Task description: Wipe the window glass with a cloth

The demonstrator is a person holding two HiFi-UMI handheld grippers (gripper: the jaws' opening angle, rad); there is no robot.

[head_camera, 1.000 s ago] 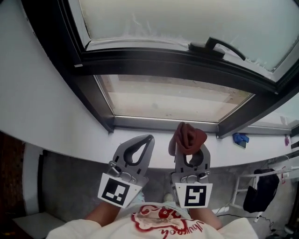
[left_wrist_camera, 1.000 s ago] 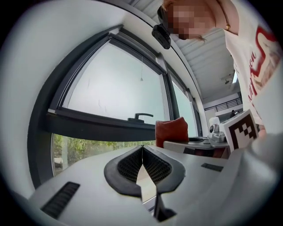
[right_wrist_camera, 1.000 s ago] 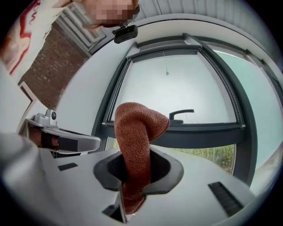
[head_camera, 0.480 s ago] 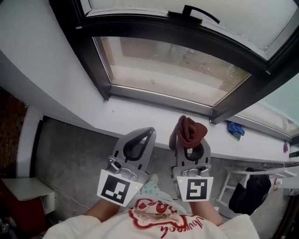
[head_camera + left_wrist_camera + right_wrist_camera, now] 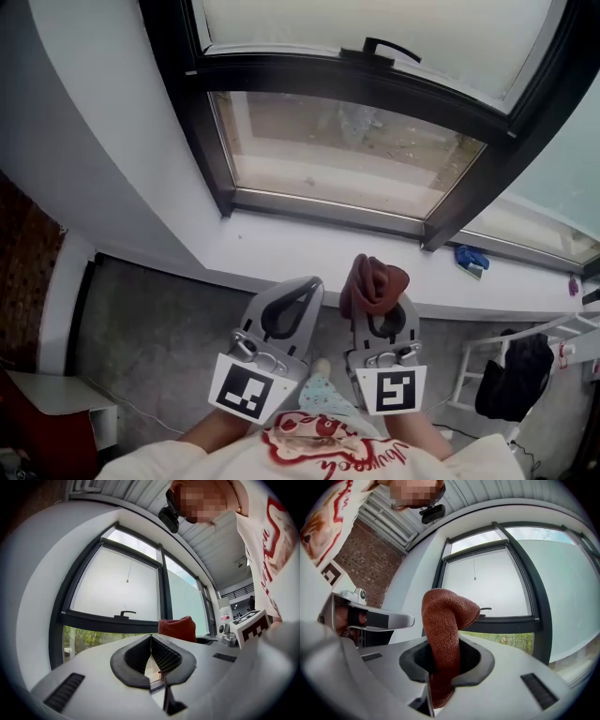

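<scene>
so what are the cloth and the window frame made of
The cloth looks like microfibre or terry: rust-red, with a fine looped, fuzzy surface and a soft, floppy fold. The window frame looks like metal, probably aluminium, with a dark matte coating: slim, sharp-edged, even bars. Plastic can't be ruled out.

Blue obj [image 5: 471, 260] on white sill [image 5: 281, 246]; brick wall [image 5: 365, 559]

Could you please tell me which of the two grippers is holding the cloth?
The right gripper: its jaws are shut on the reddish-brown cloth, while the left gripper has its jaws together with nothing between them.
</scene>
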